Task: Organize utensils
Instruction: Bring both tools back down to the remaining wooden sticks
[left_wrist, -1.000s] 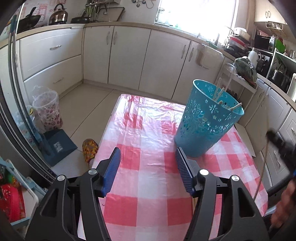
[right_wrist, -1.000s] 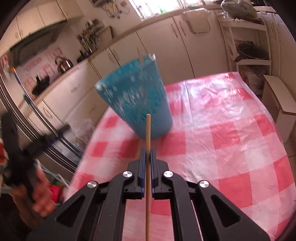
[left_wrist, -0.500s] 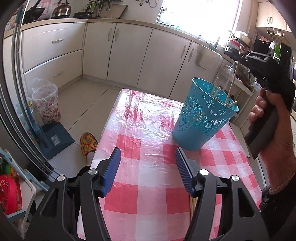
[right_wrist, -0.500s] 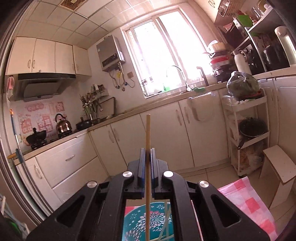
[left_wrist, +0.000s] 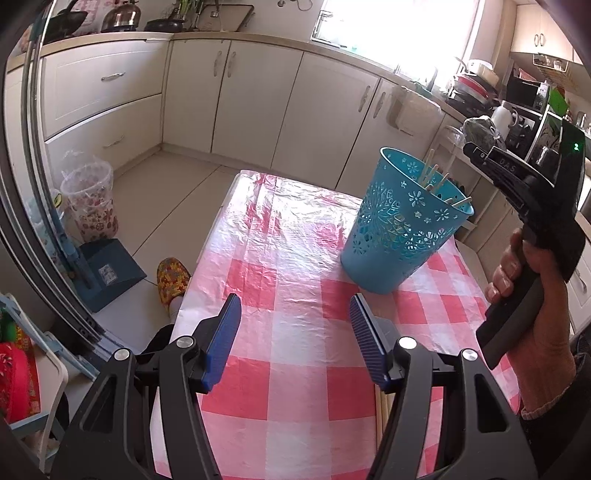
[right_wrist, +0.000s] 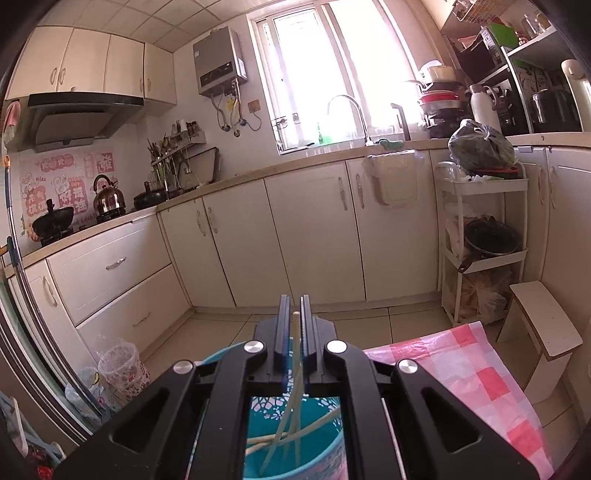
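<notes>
Blue perforated basket (left_wrist: 402, 229) stands near the far right corner of the checked tabletop (left_wrist: 288, 314), several chopsticks leaning inside. Directly above it, the right tool (right_wrist: 294, 332) is parting its jaws, one chopstick (right_wrist: 295, 343) loose between them. Nearer, the left tool (left_wrist: 295, 332) hovers released, grasping nothing.
</notes>
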